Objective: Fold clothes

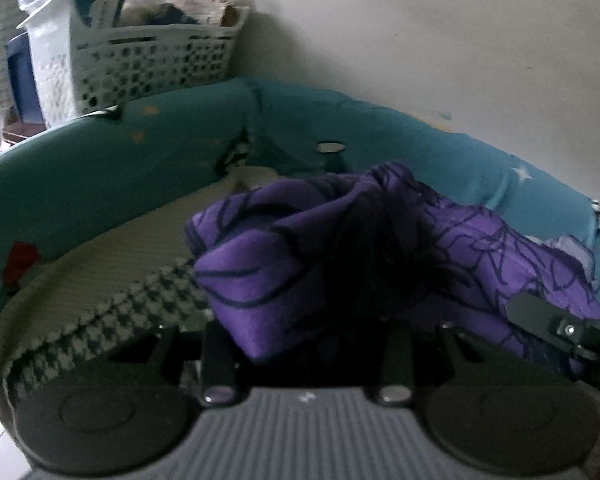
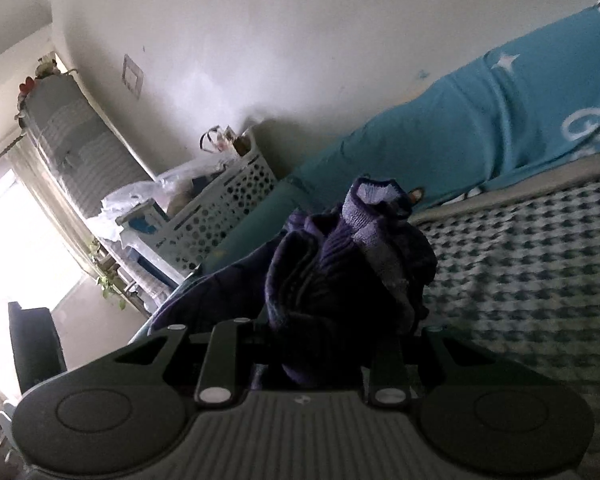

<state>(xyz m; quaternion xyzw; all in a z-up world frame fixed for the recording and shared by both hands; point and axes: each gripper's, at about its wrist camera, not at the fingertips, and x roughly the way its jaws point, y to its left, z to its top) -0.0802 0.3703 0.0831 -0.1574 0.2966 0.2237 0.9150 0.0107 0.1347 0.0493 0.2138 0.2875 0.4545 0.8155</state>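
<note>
Matt purple cloth garment (image 1: 284, 256)

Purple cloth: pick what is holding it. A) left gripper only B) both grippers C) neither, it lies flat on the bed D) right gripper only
B: the purple cloth bunches up between the left gripper and also the right gripper, lifted off the bed.

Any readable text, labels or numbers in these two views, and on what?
No text is readable in either view.
Teal blanket: white stars and ring shapes, no letters to make out.
Packages in the white basket: print too blurred to read.
Purple garment: line pattern only.
</note>
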